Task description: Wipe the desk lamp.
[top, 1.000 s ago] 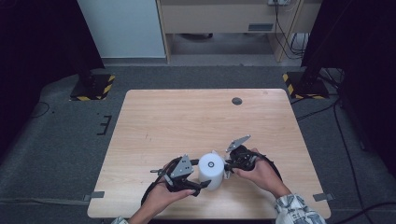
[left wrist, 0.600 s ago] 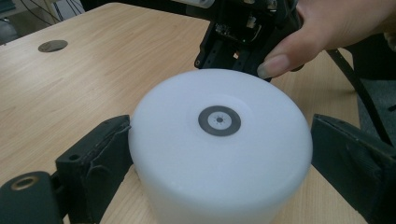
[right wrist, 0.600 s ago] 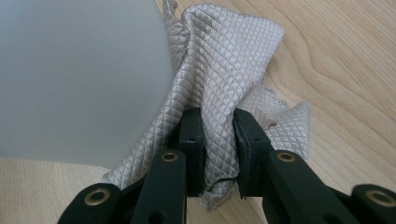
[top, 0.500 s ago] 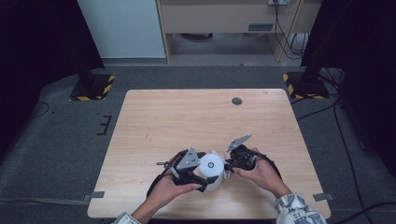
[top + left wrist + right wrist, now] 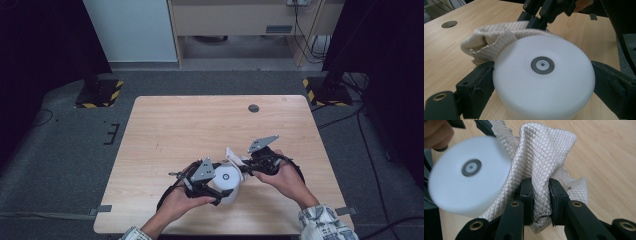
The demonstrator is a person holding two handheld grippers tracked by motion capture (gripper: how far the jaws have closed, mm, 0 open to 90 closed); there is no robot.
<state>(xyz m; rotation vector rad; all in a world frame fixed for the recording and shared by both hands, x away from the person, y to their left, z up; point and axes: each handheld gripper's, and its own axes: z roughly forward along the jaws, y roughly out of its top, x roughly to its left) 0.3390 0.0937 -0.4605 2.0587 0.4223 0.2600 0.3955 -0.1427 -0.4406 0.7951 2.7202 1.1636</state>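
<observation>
- high view: left tool (image 5: 212,187) sits near the front edge of the bench (image 5: 165,125), held in the person's left hand (image 5: 180,202). its jaws are wide and clamp the sides of a white round container (image 5: 227,180), flat face with a dark centre ring turned up toward the camera.
- high view: right tool (image 5: 247,165) is just right of the container, held in the right hand (image 5: 285,175), grey plate on top. a bit of pale cloth (image 5: 234,156) sticks up between the two tools, touching the container's far side.
- high view: small dark round hole (image 5: 253,108) in the bench near the far edge, well apart from the hands.
- left gripper view: white round container (image 5: 544,75) lies between the two black jaws, pads pressing on its left and right sides. jaws have just been opening a little with the container between them. quilted cloth (image 5: 491,40) is bunched behind it, touching the rim, with the right tool (image 5: 535,21) pinching the cloth from above.
- right gripper view: right tool (image 5: 541,195) jaws are nearly together, clamped on a fold of the quilted cloth (image 5: 544,152). the cloth drapes against the white container (image 5: 469,175) at left; container looks blurred and tilted.
</observation>
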